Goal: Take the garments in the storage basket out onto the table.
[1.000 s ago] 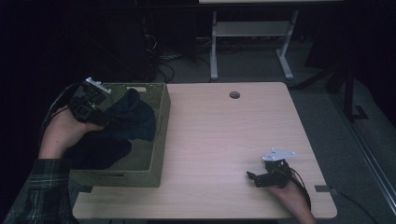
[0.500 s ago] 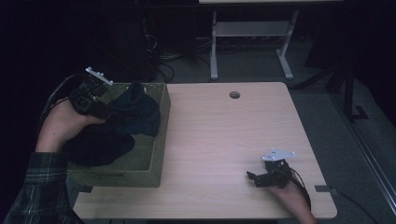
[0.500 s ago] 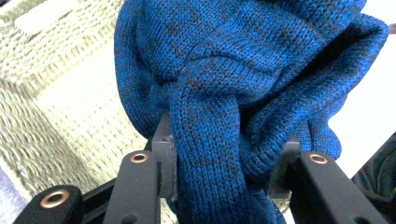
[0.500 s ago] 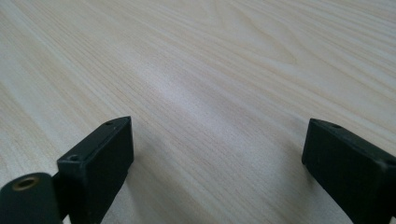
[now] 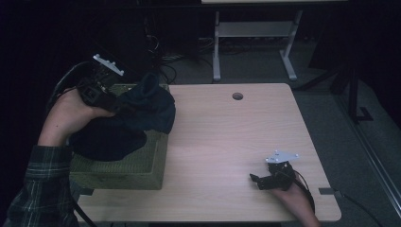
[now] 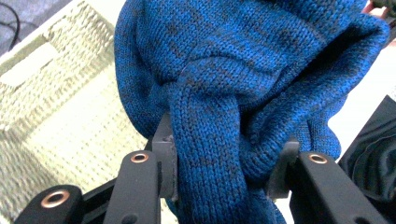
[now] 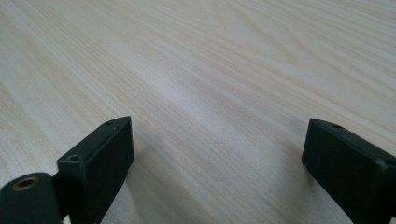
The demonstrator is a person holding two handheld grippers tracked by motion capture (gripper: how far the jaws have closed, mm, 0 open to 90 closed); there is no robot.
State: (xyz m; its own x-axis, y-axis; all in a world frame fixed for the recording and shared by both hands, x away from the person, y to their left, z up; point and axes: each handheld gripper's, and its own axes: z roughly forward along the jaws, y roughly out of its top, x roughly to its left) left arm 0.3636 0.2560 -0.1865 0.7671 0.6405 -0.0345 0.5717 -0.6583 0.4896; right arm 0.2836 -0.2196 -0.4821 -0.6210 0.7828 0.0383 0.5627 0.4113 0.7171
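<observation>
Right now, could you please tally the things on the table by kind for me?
Woven olive-green rectangular baskets: 1
Blue knitted garments, pinched in the left claw: 1
Dark cloth bundles in the basket: 1
Claws: 2, counting the open right claw
Total: 5

garment: blue knit sweater (image 6: 243, 70), bunched
state: pinched between jaws, lifted
place: hanging over woven basket (image 5: 142, 163)

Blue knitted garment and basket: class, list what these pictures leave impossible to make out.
- Blue knitted garment: its full shape; the left gripper view's edges crop it, and it is dim in the high view.
- Woven basket: its floor, covered by a dark cloth in the high view.
- Left gripper: its pad faces, buried in knit.
- Right gripper: its body, cropped by the right gripper view's bottom edge.
</observation>
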